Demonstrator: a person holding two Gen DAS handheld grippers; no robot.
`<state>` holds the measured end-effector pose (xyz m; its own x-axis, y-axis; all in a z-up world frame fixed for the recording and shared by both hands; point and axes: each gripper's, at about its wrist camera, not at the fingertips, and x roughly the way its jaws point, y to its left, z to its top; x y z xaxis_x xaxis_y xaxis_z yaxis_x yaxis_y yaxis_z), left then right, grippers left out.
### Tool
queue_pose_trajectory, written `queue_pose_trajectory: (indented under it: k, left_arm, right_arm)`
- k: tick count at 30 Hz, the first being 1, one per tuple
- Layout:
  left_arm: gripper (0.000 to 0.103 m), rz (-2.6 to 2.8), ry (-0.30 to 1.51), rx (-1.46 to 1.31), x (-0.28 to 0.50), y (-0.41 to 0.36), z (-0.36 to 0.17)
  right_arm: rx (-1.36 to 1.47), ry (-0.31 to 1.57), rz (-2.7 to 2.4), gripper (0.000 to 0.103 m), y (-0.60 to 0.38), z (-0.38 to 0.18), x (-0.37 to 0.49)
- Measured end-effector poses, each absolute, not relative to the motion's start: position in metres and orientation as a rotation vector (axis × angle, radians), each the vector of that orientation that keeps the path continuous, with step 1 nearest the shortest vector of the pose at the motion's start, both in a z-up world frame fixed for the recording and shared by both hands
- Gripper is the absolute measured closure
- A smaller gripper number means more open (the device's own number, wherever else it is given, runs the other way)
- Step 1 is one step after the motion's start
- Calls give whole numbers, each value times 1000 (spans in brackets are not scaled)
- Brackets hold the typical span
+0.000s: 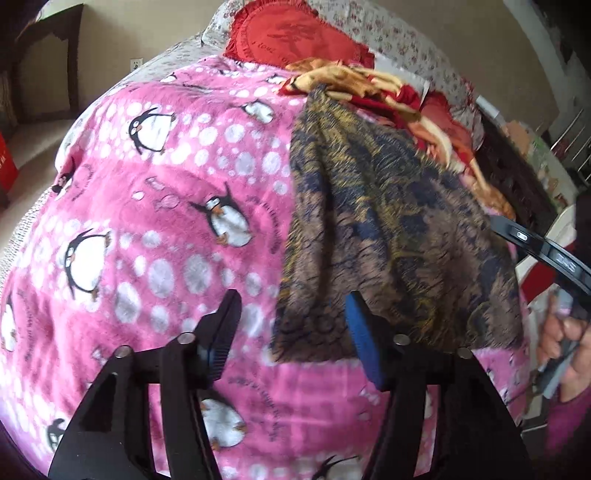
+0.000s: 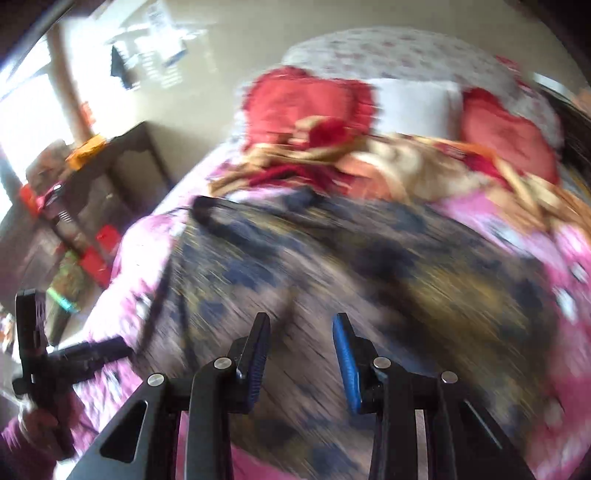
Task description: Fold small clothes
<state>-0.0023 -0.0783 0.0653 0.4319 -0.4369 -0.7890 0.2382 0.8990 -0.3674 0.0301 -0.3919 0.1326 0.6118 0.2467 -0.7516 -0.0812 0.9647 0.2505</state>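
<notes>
A brown, navy and gold patterned cloth (image 1: pixel 388 221) lies spread flat on a pink penguin blanket (image 1: pixel 147 221). My left gripper (image 1: pixel 291 299) is open over the cloth's near left corner. That corner sits between the fingers, and the pads do not press on it. In the blurred right wrist view the cloth (image 2: pixel 332 258) fills the middle, and my right gripper (image 2: pixel 301 319) hovers open above it with nothing pinched. A hand holds the other gripper's body at the right edge (image 1: pixel 546 254) of the left wrist view.
Behind the cloth lies a crumpled red and gold blanket (image 1: pixel 369 85). Red pillows (image 1: pixel 295 33) and a white pillow (image 2: pixel 413 107) rest at the head of the bed. A dark nightstand with clutter (image 2: pixel 110 177) stands beside the bed's left side.
</notes>
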Motion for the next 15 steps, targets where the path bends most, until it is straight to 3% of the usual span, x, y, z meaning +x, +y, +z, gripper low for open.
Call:
queue_pose_trajectory:
  k: [9,15]
  left_arm:
    - [43,-418,1088,-139,14,-104,41]
    - [43,-430,1072,-161,18,-103,41]
  right_arm:
    - [60,982,236,70,-315,92,153]
    - [-6,968,151,70,-304,81,184]
